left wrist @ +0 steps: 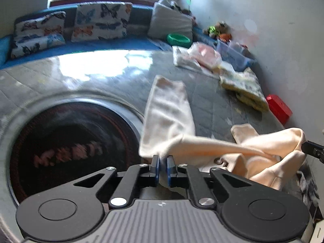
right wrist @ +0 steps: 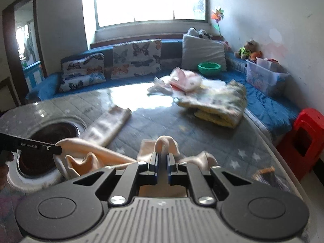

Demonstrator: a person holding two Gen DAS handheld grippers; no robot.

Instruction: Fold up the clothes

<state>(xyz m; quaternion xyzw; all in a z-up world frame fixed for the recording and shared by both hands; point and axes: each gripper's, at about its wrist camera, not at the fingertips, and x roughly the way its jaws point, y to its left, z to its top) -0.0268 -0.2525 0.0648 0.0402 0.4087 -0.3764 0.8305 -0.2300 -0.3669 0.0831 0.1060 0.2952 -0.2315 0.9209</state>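
So I've got the left gripper (left wrist: 163, 163) pinched down on one end of the peach garment (left wrist: 269, 154), fabric caught right between its blue pads. The right gripper (right wrist: 162, 161) is clamped on the other end, a fold of cloth poking up between its fingers. The garment hangs stretched between the two, just above the grey quilted table (right wrist: 141, 127), right next to the round dark hole (left wrist: 70, 147) in the tabletop. A cream towel (left wrist: 168, 109) lies flat just past the hole. The yellow folded blanket (right wrist: 218, 105) sits further off from the hole.
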